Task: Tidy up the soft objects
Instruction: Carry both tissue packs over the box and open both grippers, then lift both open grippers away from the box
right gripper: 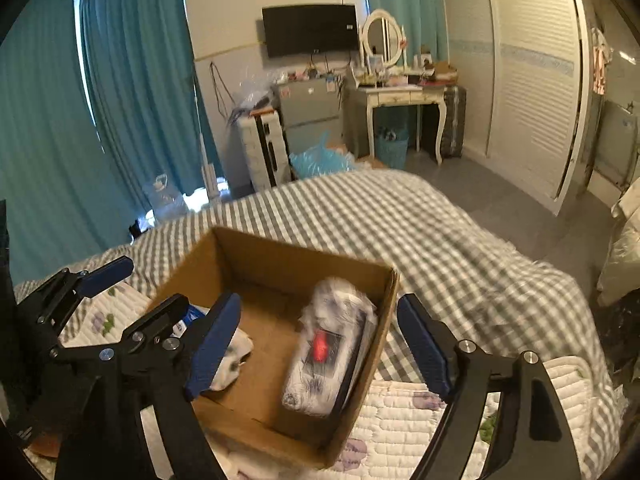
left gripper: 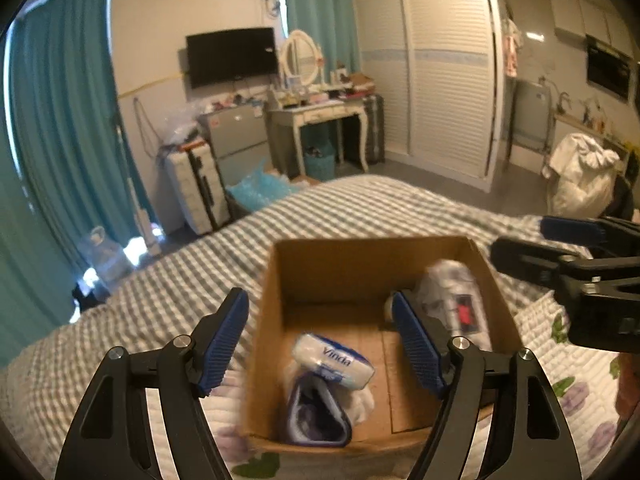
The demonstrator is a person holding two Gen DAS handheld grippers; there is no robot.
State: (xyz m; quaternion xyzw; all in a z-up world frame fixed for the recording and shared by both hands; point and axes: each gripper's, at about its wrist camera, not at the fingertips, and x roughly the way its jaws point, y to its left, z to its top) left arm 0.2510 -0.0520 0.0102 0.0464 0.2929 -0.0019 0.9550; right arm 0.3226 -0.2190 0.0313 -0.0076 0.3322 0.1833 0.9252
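Bedroom, checked bed cover (left gripper: 360, 208), cardboard box (left gripper: 280, 280) sits on it. Inside: Vinda tissue pack (left gripper: 334, 362) on a purple pouch (left gripper: 316, 412) at the near left, wrapped white pack (right gripper: 332, 344) along the right wall. Left hand-held gripper (left gripper: 320, 344) open, empty, over the box; right hand-held gripper (right gripper: 320, 344) open, empty, straddling the box's right wall. Risk: the right one's inner finger catches the wall and drags the light box across the soft bed.
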